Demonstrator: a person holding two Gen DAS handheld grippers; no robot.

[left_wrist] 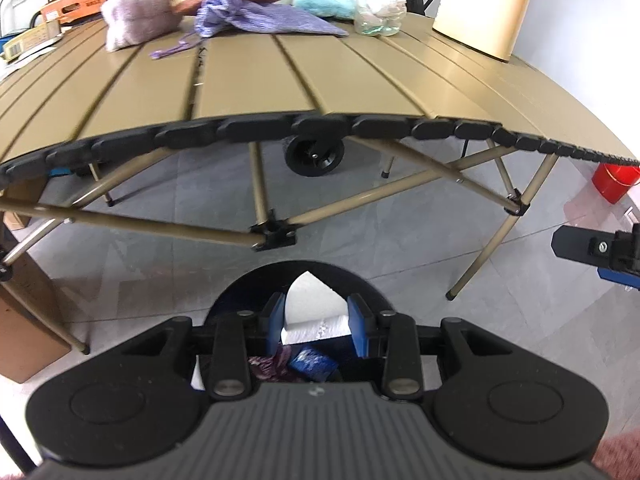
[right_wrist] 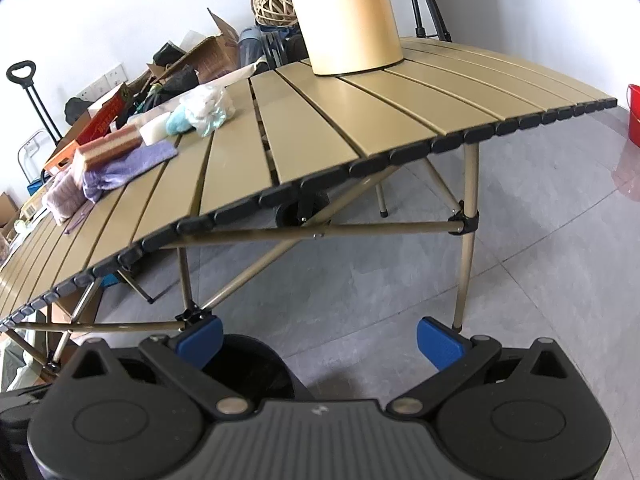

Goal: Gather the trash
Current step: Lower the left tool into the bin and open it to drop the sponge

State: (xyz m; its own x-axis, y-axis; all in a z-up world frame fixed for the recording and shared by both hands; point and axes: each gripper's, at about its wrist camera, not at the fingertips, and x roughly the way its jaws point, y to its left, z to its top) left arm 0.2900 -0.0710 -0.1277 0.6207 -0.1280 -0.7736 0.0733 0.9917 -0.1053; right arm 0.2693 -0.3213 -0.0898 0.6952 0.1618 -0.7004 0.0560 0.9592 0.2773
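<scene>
Jaws of left gripper (left_wrist: 316, 322) nearly together, blue pads pinching white tissue (left_wrist: 310, 308). Tissue stands upright between pads, long axis running away from camera, pointed tip aimed toward table edge. Gripper hangs above round black bin (left_wrist: 240, 296) on floor; purple wrapper (left_wrist: 270, 366) and blue wrapper (left_wrist: 312, 364) lie inside. Right gripper (right_wrist: 320, 340) jaws spread wide, nothing between them, beside bin (right_wrist: 256, 364). Slatted tan table (left_wrist: 248, 88) beyond, cloths and cream jug (left_wrist: 484, 4) on top.

Tan slatted table (left_wrist: 320, 80), lilac pouch (left_wrist: 256, 16), blue fingers (left_wrist: 357, 330), white tissue (left_wrist: 310, 306).
</scene>
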